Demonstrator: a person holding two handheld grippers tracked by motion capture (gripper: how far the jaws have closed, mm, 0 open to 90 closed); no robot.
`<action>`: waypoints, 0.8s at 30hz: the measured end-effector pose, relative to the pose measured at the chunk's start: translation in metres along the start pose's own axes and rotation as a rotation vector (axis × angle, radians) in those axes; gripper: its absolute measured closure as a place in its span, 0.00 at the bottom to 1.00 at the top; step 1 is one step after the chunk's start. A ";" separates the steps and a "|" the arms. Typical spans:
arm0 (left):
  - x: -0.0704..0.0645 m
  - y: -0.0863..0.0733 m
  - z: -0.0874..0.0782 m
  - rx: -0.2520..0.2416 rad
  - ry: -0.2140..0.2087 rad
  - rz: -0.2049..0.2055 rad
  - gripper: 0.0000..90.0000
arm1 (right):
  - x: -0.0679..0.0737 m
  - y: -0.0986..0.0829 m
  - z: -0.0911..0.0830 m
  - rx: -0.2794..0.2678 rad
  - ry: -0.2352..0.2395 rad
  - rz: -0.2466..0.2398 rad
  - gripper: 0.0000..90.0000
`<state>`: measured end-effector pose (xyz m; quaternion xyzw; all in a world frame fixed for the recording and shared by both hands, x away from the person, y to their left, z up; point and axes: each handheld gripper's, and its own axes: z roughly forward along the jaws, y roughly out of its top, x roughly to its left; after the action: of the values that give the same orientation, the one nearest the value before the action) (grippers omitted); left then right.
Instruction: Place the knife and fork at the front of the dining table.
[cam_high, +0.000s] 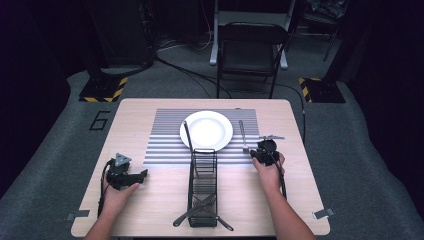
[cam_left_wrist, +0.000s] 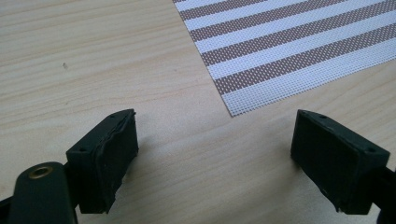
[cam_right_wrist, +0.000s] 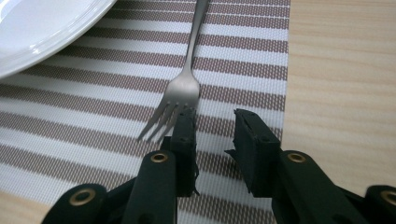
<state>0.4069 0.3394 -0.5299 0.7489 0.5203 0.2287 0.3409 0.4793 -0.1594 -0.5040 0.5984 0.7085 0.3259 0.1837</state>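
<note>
Fork (cam_right_wrist: 185, 84): flat on mat (cam_right_wrist: 243, 56), right of plate (cam_high: 206, 130); long axis runs near to far, tines toward the person.
Right gripper (cam_right_wrist: 212, 135): low over mat's right edge, fingers narrowly parted, holding nothing; left finger just beside the tines.
Left gripper (cam_left_wrist: 215, 154): fingers wide, holding nothing, above bare counter (cam_left_wrist: 93, 60) near mat corner.
Rack (cam_high: 202, 187): counter centre, holds utensils.

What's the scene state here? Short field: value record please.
table: light wood table
mat: striped placemat, table centre
plate: white plate on mat, empty
fork: fork on mat, right of plate, tines toward the person
rack: black wire caddy, holds utensils
left gripper: jaws wide open, over bare wood
right gripper: jaws part open, empty, at fork tines
</note>
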 end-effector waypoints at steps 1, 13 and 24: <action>0.000 0.000 0.000 0.000 0.000 0.000 0.16 | -0.001 -0.003 -0.003 -0.004 0.005 -0.006 0.76; 0.000 0.000 0.000 0.001 0.002 0.000 0.17 | -0.005 -0.036 -0.039 -0.033 0.099 -0.025 0.73; -0.001 -0.002 -0.004 -0.013 0.007 -0.008 0.29 | 0.011 -0.047 -0.065 -0.070 0.131 -0.110 0.64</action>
<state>0.4023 0.3400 -0.5284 0.7436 0.5231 0.2334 0.3450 0.4001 -0.1674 -0.4883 0.5292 0.7389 0.3785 0.1752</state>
